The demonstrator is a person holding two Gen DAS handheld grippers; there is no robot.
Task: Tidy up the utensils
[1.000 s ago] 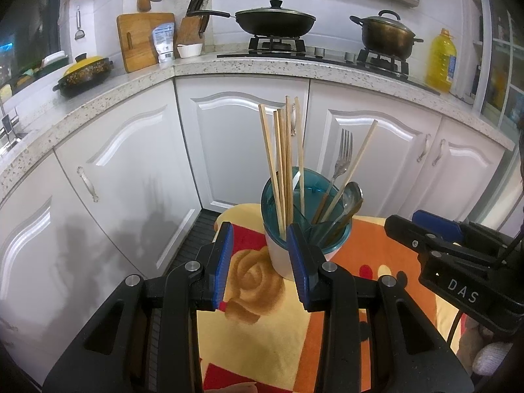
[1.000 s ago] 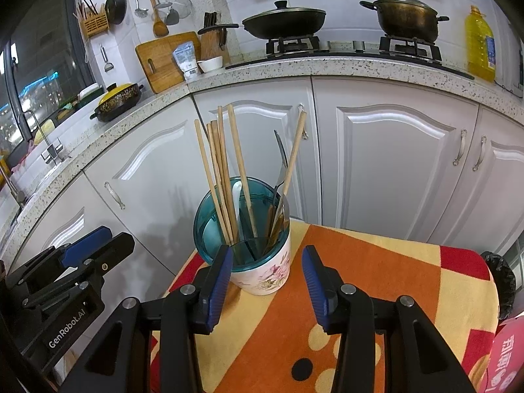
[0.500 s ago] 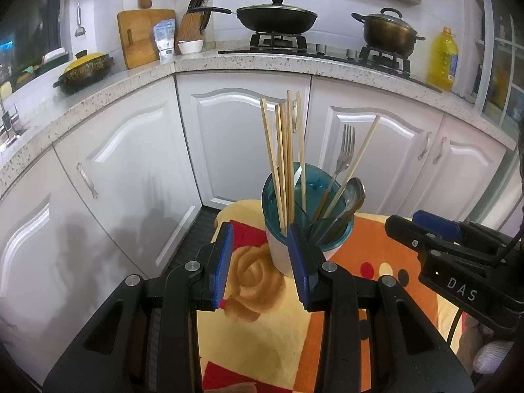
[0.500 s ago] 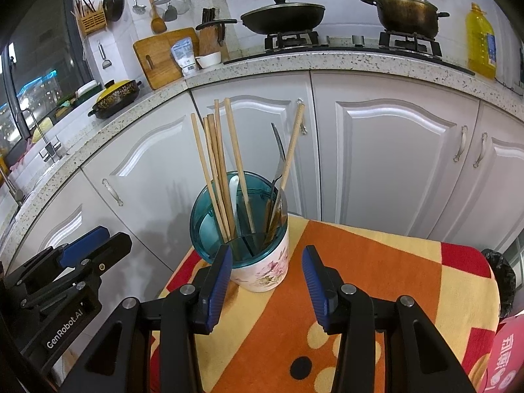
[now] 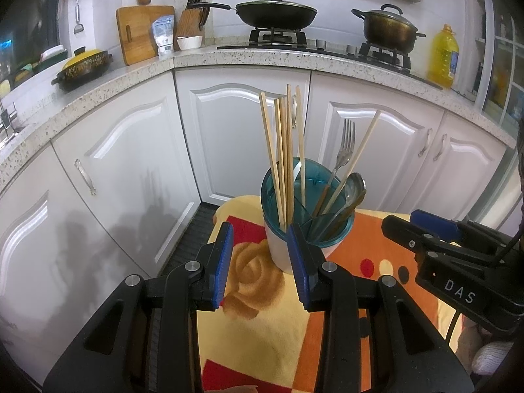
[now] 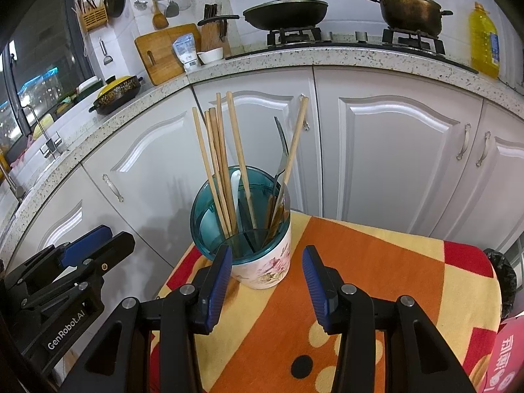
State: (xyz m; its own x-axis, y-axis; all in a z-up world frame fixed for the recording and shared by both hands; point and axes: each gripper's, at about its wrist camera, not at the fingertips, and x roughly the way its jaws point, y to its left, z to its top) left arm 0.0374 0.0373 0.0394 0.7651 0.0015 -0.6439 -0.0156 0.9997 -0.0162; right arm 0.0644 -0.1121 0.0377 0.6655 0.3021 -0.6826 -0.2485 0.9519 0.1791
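- Left tongs [image 5: 260, 255]: black frame, blue pads, jaws parted at a moderate gap with nothing between them. They hover over the cloth, low in front of the holder; the right-hand pad overlaps the holder's near wall in the left wrist view, and contact cannot be confirmed.
- Right tongs [image 6: 267, 270]: same build, jaws parted slightly wider, empty. They point at the holder's base; in the right wrist view the holder sits mostly toward the left pad.
- Round utensil holder [image 6: 262, 267]: white ceramic cup with floral print, fitted with a translucent teal plastic divided insert [image 6: 209, 209]. It stands upright near the far left corner of the surface.
- Contents: a cluster of long wooden chopsticks [image 5: 281, 150] standing nearly upright in the left compartment; one more chopstick [image 5: 360, 154] leaning right; a steel fork [image 5: 345, 147], tines up; a metal spoon [image 5: 355, 186] at the right rim; a white piece [image 6: 236, 180] behind the chopsticks, type unclear.
- Surface: covered by an orange, yellow and red patterned cloth [image 6: 360, 262].
- Background: white cabinet doors [image 5: 235, 137], speckled counter [image 6: 327, 57], black lidded pan [image 5: 276, 11], bronze pot [image 6: 411, 5], yellow oil bottle [image 5: 442, 54].
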